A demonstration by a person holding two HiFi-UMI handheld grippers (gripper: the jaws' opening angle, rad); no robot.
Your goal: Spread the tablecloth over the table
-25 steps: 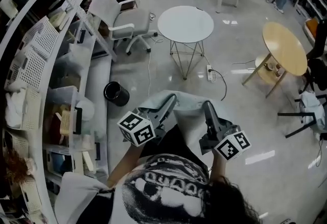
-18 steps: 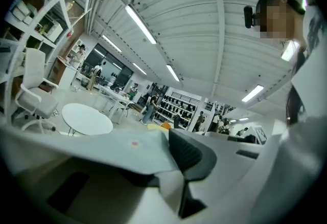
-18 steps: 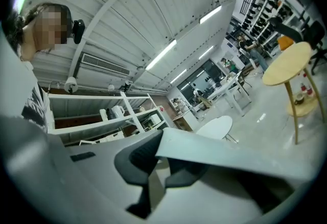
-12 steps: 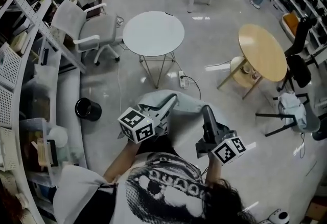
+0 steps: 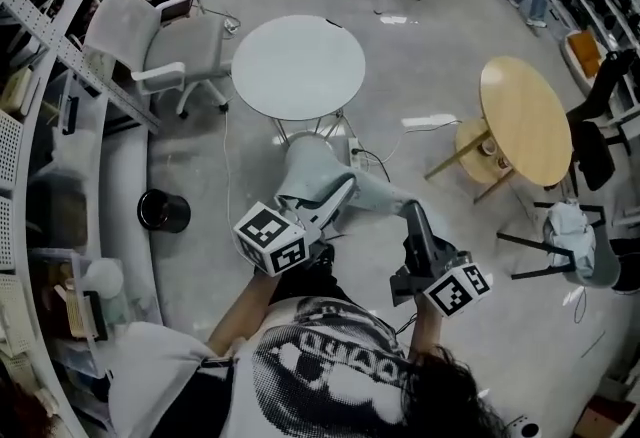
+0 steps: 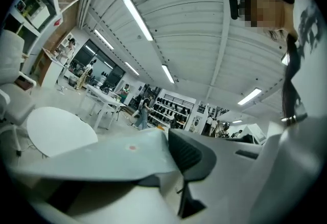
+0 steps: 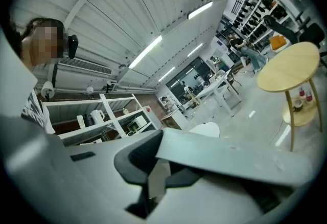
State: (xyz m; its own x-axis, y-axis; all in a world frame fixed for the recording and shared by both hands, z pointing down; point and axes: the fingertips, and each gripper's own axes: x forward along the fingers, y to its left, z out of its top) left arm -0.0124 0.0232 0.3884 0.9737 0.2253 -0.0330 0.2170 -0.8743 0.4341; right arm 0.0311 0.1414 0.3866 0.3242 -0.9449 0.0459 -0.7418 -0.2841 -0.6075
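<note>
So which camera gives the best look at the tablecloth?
The head view. It shows most of the tablecloth, a pale bundle bunched in front of the person, short of the round white table. The left gripper view shows only a flat strip of it, close up, and the right gripper view shows likewise.

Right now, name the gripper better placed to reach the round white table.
Left, probably: the left gripper, shut on the cloth, is nearer the white table; the right gripper, jaws just eased slightly but gripping cloth, is farther.
</note>
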